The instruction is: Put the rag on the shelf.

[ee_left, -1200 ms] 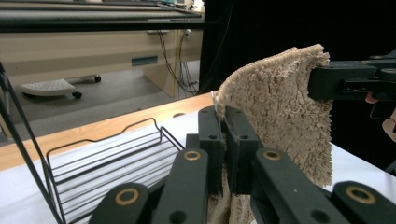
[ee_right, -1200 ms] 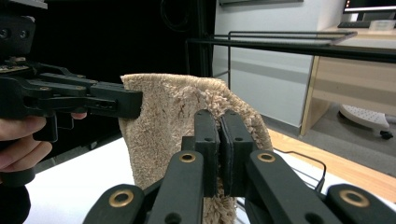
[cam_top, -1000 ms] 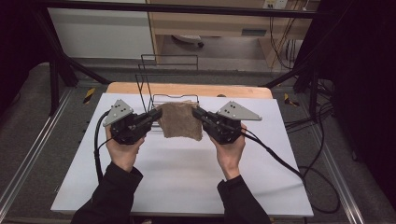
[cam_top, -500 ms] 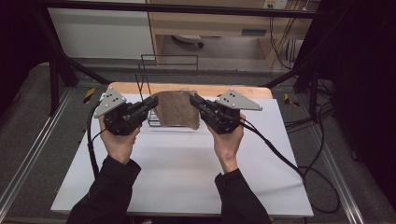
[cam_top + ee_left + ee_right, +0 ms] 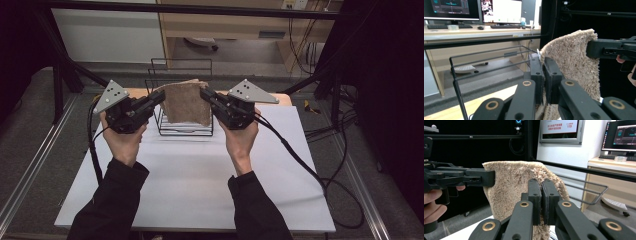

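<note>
A tan fluffy towel point(image 5: 186, 102) hangs stretched between my two grippers, above a black wire rack point(image 5: 182, 95) at the far side of the white table. My left gripper point(image 5: 161, 96) is shut on the towel's upper left corner, and my right gripper point(image 5: 204, 93) is shut on its upper right corner. In the left gripper view the towel point(image 5: 574, 62) is pinched in my left gripper point(image 5: 543, 65), with the other gripper's jaw clamping its far top edge. The right gripper view has the towel point(image 5: 511, 187) draped from my right gripper point(image 5: 541, 185).
The white table top point(image 5: 195, 175) lies below my forearms, with a wooden strip along its far edge. Cables point(image 5: 300, 155) trail from the right gripper across the table's right side. A desk with monitors point(image 5: 474, 10) stands beyond the rack.
Both grippers have risen and moved toward the far side, carrying the towel from near the table surface up to hang over the wire rack.
</note>
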Motion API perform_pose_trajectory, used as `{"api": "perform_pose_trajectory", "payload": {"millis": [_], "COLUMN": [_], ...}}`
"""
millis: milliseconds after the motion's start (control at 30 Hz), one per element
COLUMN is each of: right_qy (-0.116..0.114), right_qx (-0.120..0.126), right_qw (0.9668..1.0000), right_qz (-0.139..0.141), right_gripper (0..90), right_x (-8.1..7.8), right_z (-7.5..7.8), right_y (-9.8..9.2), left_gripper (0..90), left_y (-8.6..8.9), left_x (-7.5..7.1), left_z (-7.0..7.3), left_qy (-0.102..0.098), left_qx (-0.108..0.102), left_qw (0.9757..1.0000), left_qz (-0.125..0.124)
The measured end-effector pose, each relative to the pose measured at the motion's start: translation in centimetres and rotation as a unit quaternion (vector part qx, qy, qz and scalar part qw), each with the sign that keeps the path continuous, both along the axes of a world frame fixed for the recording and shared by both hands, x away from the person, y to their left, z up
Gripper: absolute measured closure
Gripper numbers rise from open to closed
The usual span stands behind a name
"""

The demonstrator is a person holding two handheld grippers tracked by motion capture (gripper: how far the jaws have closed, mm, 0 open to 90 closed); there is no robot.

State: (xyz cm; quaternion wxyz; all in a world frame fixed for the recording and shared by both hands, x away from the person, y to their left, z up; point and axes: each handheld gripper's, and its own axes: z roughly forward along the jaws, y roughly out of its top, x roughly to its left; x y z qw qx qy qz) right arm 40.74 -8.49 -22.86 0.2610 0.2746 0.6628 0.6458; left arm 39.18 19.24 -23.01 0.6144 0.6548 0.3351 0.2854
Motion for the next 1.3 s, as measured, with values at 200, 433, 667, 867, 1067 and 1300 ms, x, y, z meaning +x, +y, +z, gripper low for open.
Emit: {"api": "perform_pose_trajectory", "payload": {"millis": [200, 433, 667, 867, 1067, 1300], "right_qy": [-0.006, -0.009, -0.016, -0.018, -0.016, -0.015], "right_qx": [0.007, 0.013, 0.016, 0.022, 0.023, 0.019], "right_qw": [1.0000, 0.9999, 0.9997, 0.9996, 0.9996, 0.9996], "right_qz": [-0.002, -0.003, -0.005, -0.007, -0.008, -0.012], "right_gripper": [87.0, 87.0, 86.9, 86.9, 87.0, 86.9], "right_x": [0.7, 1.5, 2.4, 3.3, 4.1, 5.4], "right_z": [0.8, 1.7, 2.8, 3.7, 4.4, 5.2], "right_y": [0.3, 0.7, 1.1, 1.2, 1.5, 2.0], "left_gripper": [85.6, 85.6, 85.6, 85.5, 85.5, 85.6], "left_y": [0.2, 0.5, 0.7, 0.7, 0.9, 1.2], "left_x": [0.7, 1.8, 2.5, 3.1, 3.7, 5.0], "left_z": [1.0, 2.0, 3.3, 4.3, 4.9, 5.5], "left_qy": [-0.009, -0.008, -0.015, -0.019, -0.021, -0.018], "left_qx": [0.001, -0.008, -0.009, -0.007, -0.010, -0.014], "left_qw": [0.9999, 0.9999, 0.9998, 0.9997, 0.9996, 0.9995], "left_qz": [0.006, 0.004, 0.009, 0.011, 0.016, 0.022]}}
